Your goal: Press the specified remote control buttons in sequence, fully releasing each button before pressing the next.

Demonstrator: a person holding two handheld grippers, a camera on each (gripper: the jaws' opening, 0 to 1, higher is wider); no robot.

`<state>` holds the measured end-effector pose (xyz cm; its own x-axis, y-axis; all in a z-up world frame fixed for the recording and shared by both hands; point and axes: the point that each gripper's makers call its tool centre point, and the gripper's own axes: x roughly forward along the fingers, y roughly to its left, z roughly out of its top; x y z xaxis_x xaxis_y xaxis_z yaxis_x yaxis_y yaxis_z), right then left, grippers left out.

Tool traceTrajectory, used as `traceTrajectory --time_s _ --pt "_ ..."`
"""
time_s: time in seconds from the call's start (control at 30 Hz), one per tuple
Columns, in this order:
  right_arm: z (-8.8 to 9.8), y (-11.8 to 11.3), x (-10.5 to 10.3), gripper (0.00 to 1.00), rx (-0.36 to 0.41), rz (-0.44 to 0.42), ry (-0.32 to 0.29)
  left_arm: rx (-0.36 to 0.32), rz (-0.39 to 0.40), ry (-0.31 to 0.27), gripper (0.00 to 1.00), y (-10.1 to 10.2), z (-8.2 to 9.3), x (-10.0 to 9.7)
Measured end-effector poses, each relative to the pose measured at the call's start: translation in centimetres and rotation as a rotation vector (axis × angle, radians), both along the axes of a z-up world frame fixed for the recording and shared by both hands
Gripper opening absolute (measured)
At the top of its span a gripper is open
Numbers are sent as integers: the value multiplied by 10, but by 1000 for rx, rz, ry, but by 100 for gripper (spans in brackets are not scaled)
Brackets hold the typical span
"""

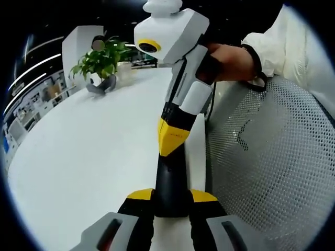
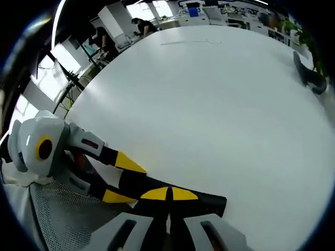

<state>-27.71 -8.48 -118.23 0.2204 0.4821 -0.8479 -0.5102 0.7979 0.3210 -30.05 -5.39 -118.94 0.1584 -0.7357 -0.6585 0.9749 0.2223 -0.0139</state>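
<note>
Black plastic forms the body of the remote (image 1: 170,178), a long, narrow bar. In the left gripper view it stands between the two yellow-tipped jaws of the left gripper (image 1: 171,196). These jaws are partly closed and clamp the near end of the remote by its two long sides.

The remote lies over the edge of the white table (image 1: 94,157), next to the mesh chair (image 1: 272,157). It cannot be told whether the remote rests on the table top.

The right gripper (image 1: 170,142) enters the left gripper view from above:
- Its white body tilts down toward the remote.
- Its yellow tips are drawn together into one point.
- That point meets the far part of the remote.
- A hand (image 1: 230,60) in a white sleeve (image 1: 285,42) holds its grip.

In the right gripper view, the right gripper (image 2: 169,194) shows both jaws closed against each other, with only a thin seam between the yellow tips. Nothing sits between them. The remote (image 2: 207,201) runs crosswise just past the tips and touches them. Which button lies under the tips cannot be told.

The left gripper (image 2: 123,179) comes into this view from the left, one yellow tip on each side of the remote.

A plant (image 1: 102,57) stands at the far side of the table (image 2: 209,104), well apart from both grippers, with a grey curved object (image 1: 102,84) just beside it.
</note>
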Motion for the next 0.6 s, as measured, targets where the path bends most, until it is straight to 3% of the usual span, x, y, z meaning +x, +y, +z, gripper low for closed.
traceTrajectory --time_s 0.33,0.6 --pt "-1 1 -1 0 -42 33 -48 -1 -2 -2 24 0 1 -1" --pt "-2 2 1 0 -59 33 -43 -7 3 5 24 1 1 0"
